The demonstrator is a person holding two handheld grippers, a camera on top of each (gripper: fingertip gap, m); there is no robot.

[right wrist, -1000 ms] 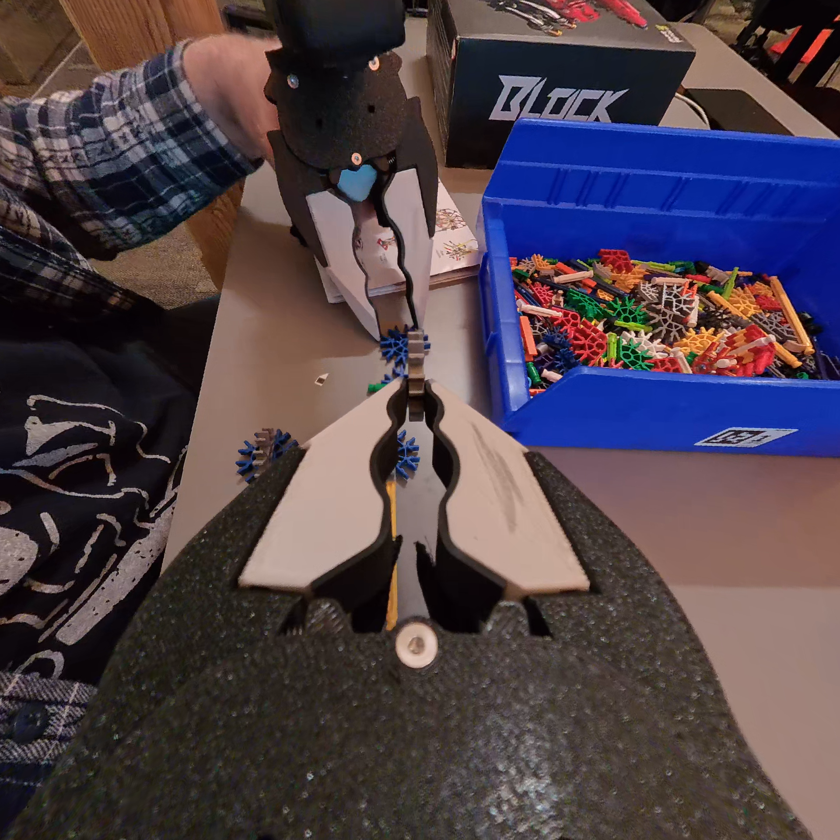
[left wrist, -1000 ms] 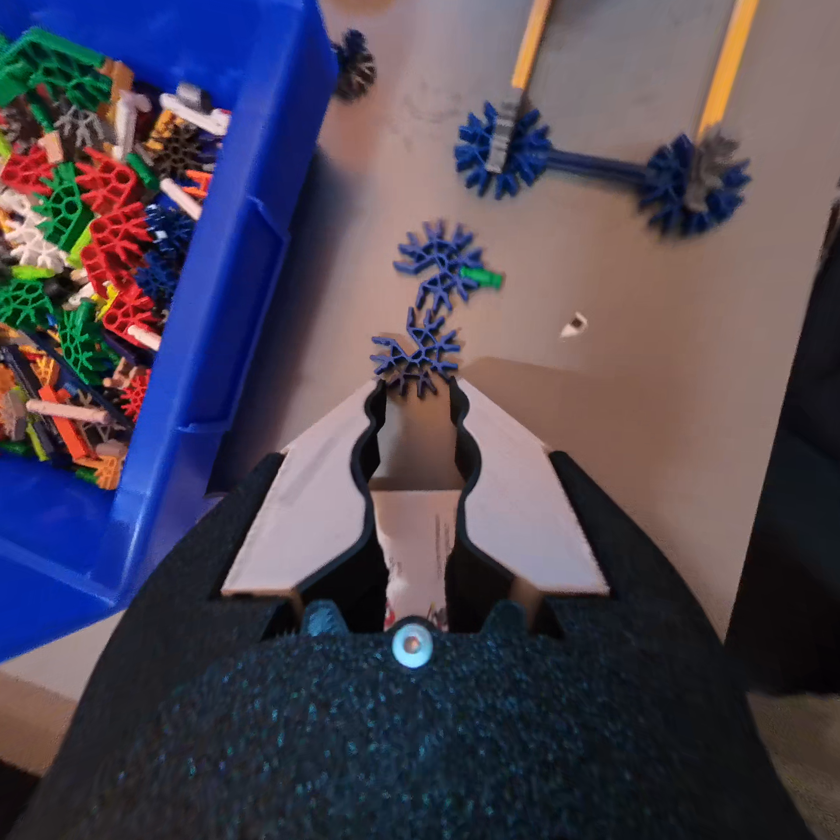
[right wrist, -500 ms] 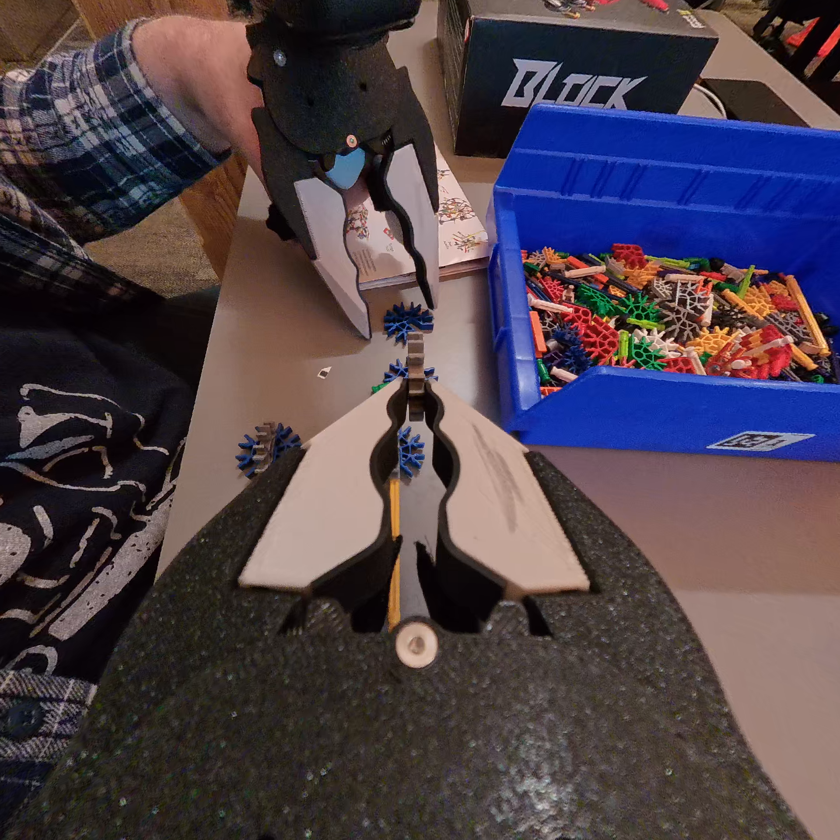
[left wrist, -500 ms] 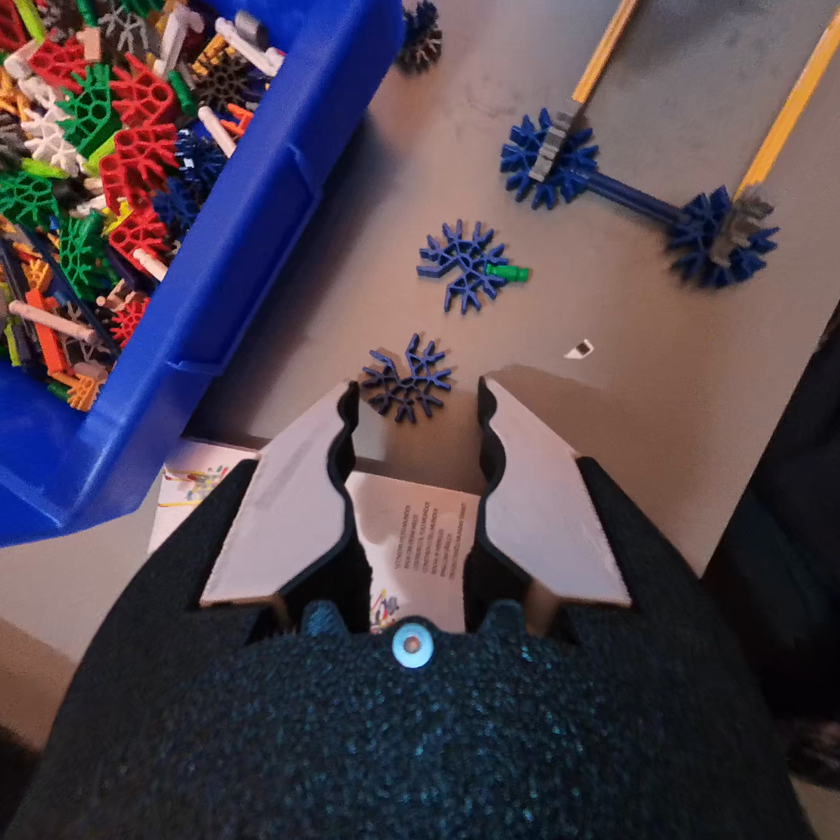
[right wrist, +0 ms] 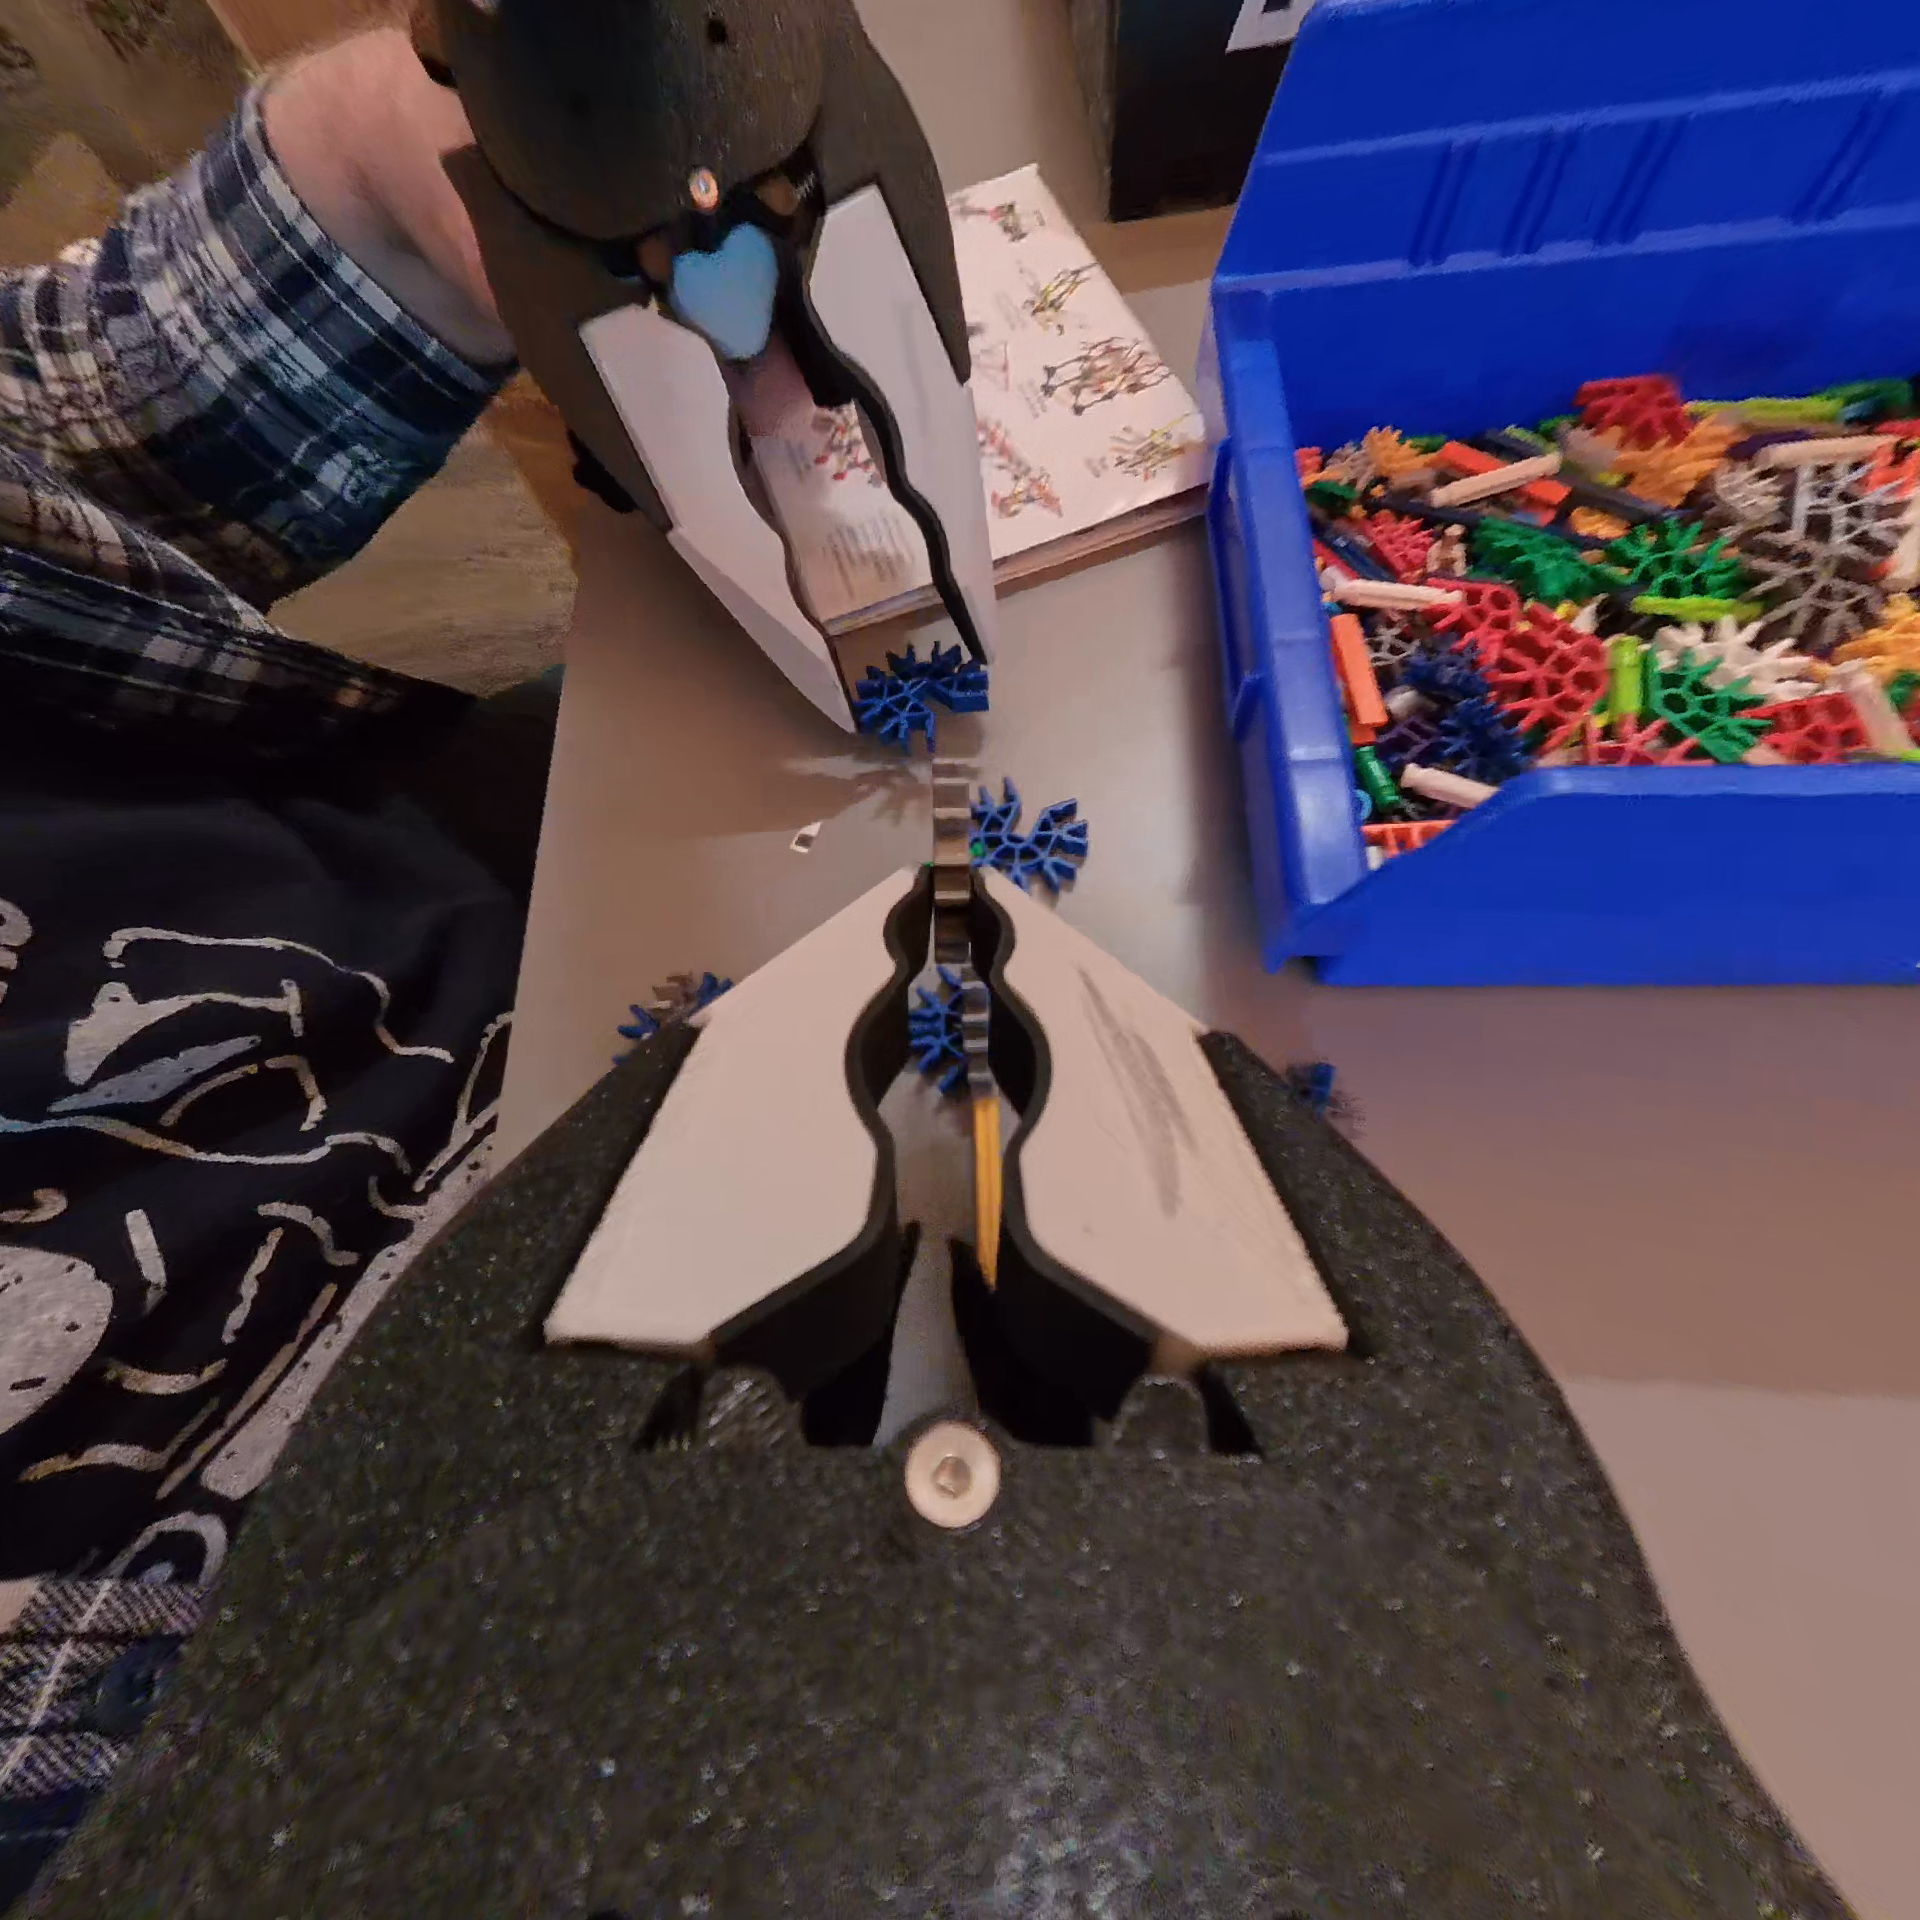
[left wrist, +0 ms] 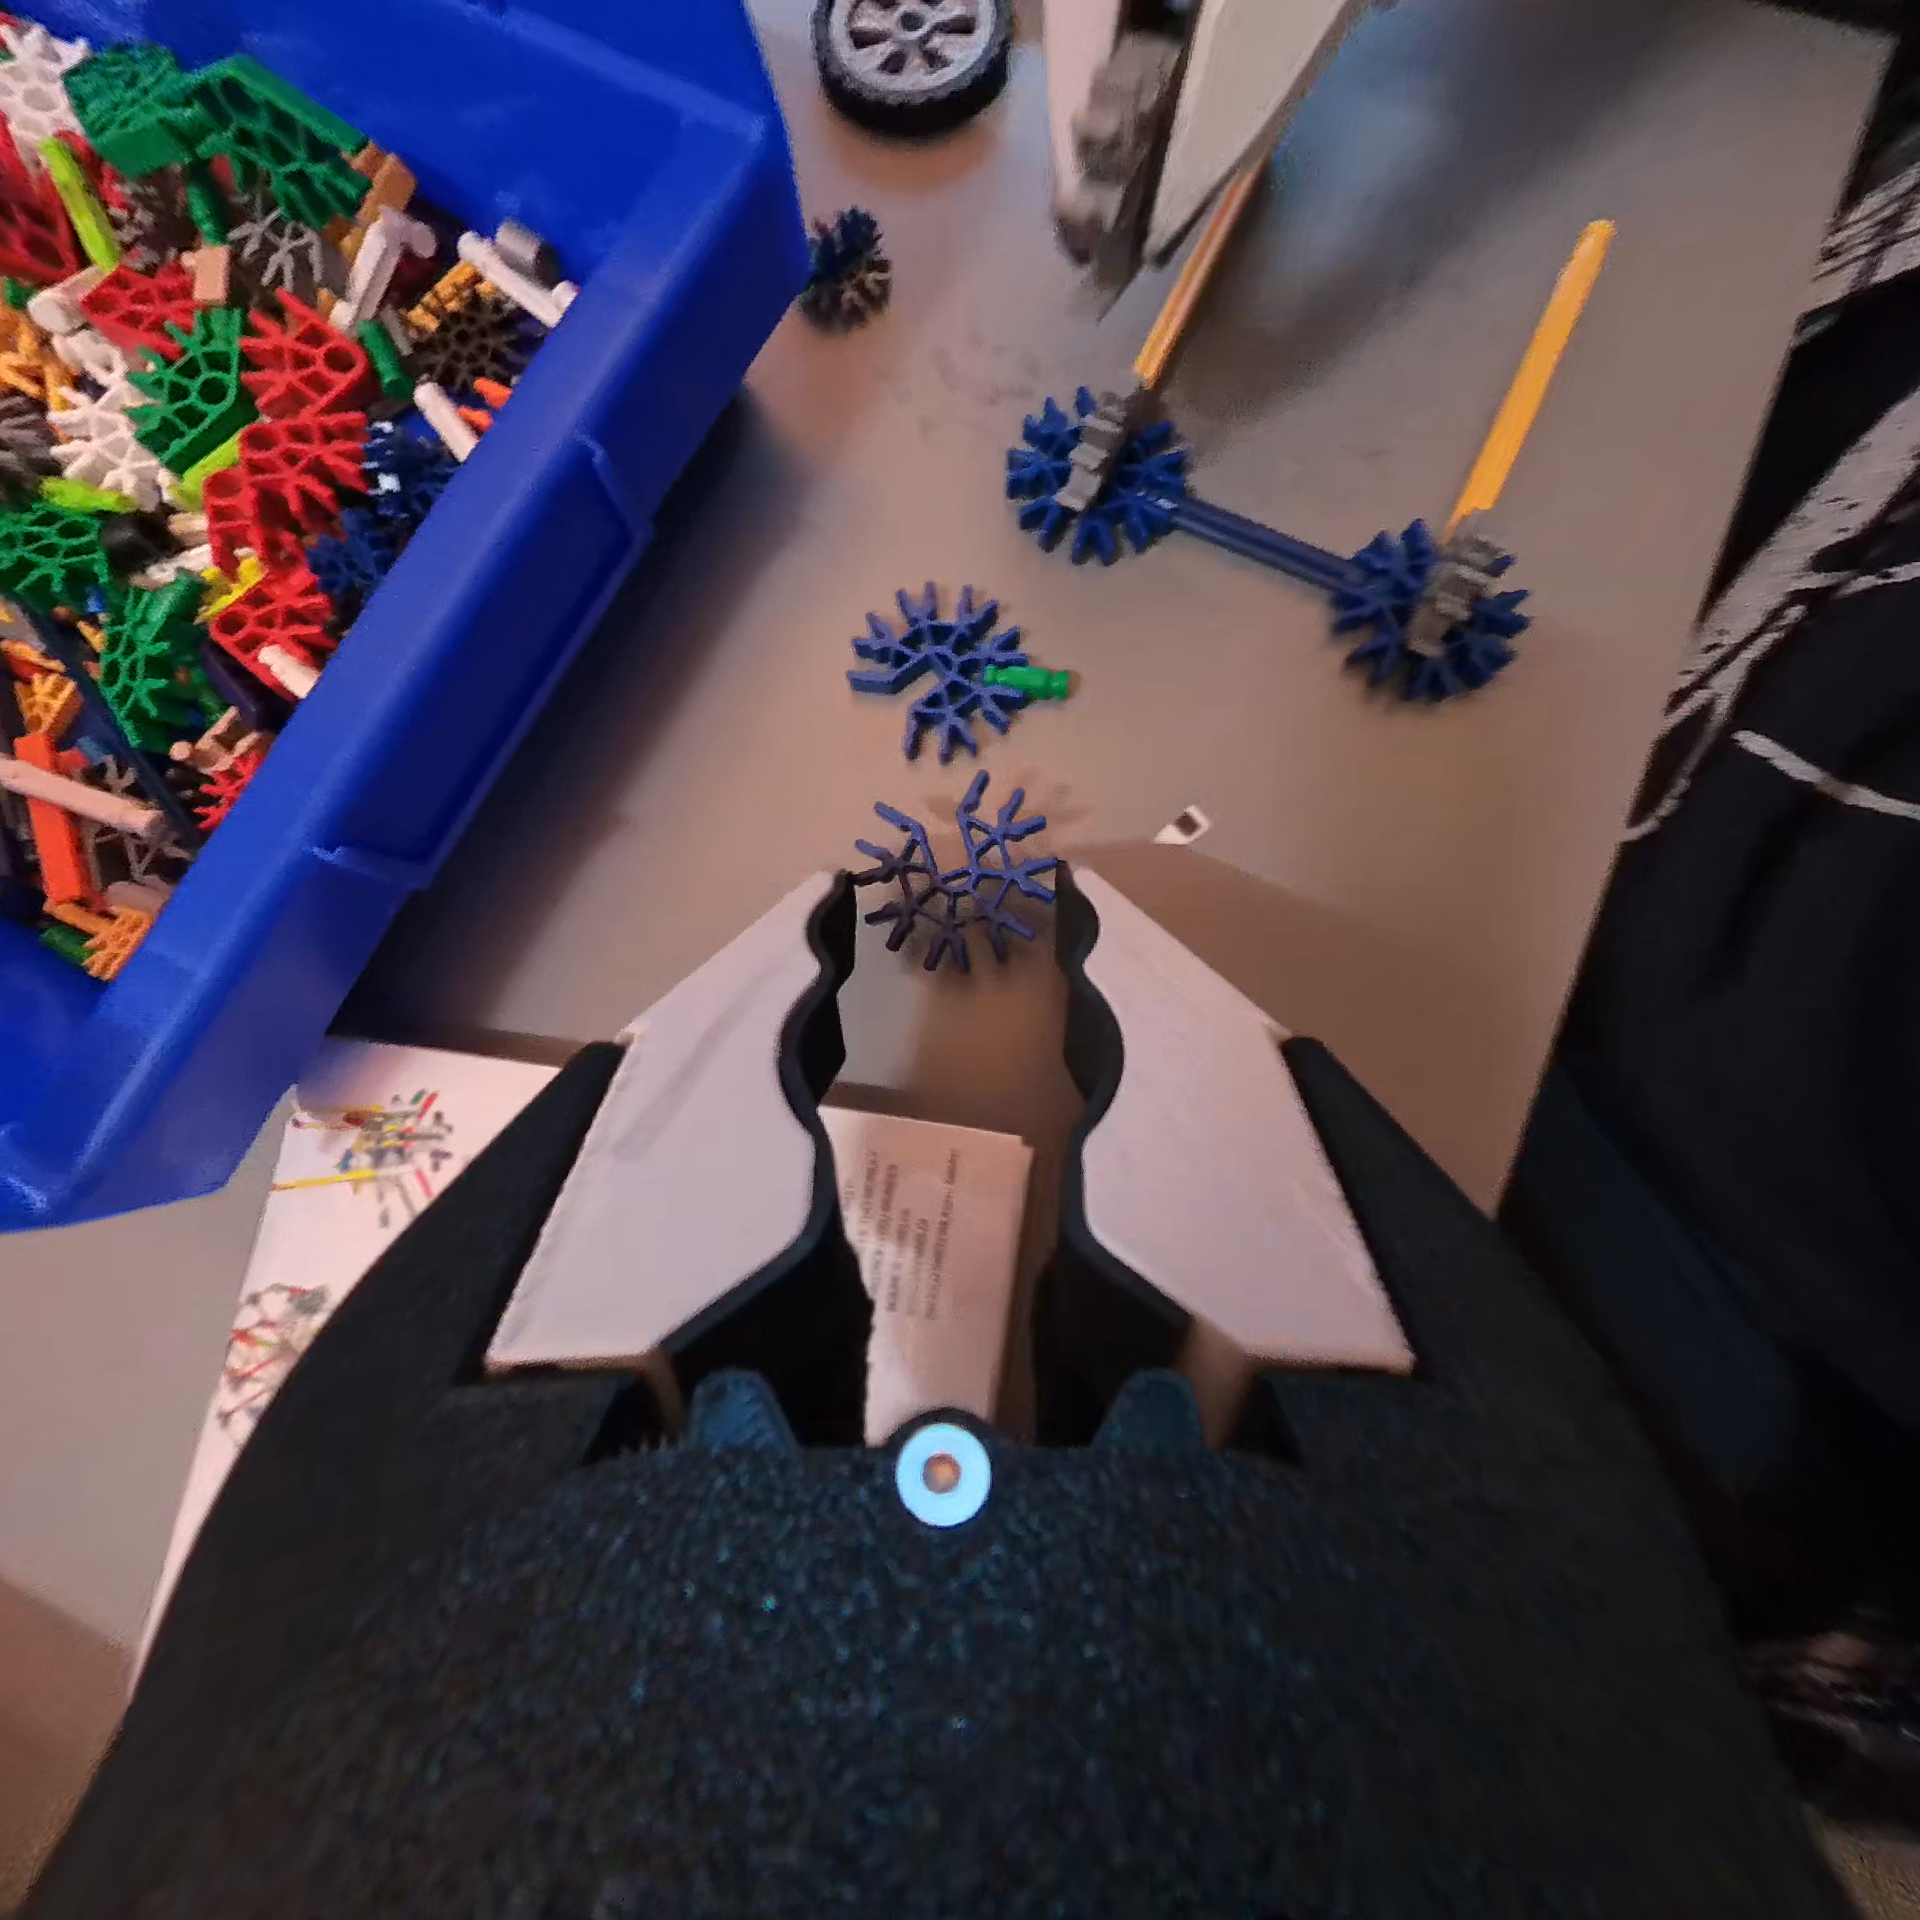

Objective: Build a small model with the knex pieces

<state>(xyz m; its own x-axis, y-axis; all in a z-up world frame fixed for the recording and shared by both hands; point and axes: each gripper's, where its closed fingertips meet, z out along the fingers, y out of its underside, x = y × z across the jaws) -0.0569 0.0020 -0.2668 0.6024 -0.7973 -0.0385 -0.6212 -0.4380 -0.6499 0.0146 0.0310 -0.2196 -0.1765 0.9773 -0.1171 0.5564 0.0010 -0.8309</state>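
My left gripper [left wrist: 951, 894] is shut on a dark blue snowflake connector [left wrist: 956, 883]; both pads press on its sides. The right wrist view shows that gripper [right wrist: 914, 686] holding the connector [right wrist: 920, 691] just above the table, with its shadow below it. My right gripper [right wrist: 948, 883] is shut on a grey connector [right wrist: 951, 821], held edge-on at the fingertips. It also shows at the top of the left wrist view [left wrist: 1112, 249]. A second blue connector with a short green rod [left wrist: 940, 670] lies flat between the two grippers.
A blue bin [left wrist: 582, 582] of mixed building pieces stands at the left. An assembly of two blue-and-grey connectors, a blue rod and yellow rods [left wrist: 1262, 545] lies below my right gripper. An instruction booklet [left wrist: 935, 1226], a wheel [left wrist: 909, 47] and a person's dark clothing [left wrist: 1766, 935] are nearby. Across from one pair of fingers to the other is roughly 10 cm.
My left gripper opened wide over the blue connector lying on the table, then closed on its sides and raised it slightly. My right gripper stayed shut on the grey connector and moved closer.
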